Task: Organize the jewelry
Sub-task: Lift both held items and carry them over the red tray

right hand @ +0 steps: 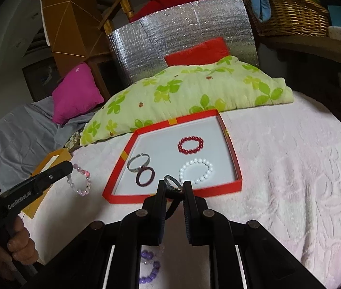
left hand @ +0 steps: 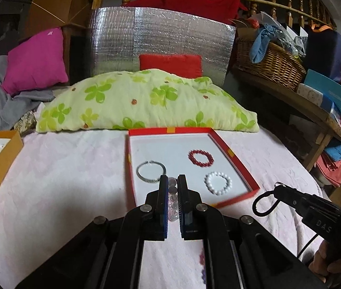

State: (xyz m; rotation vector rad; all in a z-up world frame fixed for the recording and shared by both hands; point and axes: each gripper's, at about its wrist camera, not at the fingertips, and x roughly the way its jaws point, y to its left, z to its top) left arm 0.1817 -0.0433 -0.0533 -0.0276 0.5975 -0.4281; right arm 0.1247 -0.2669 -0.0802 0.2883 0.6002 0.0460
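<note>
1. We see a red tray (right hand: 233,154) holding a red bead bracelet (right hand: 190,145) and a white bead bracelet (right hand: 196,171).
2. Left of the tray, our left gripper (left hand: 172,185) is clamped on a clear-pink bead bracelet (right hand: 80,180).
3. At the tray's near edge, our right gripper (right hand: 174,187) pinches a black loop (left hand: 265,203).

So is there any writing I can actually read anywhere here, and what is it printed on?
"GenRoboLAI": on the black left gripper, last letters uncertain.
"DAS": on the black right gripper, text cut off.
White print on the blue cardboard box: too blurred to read.
Nothing readable on the red-rimmed jewelry tray.
</note>
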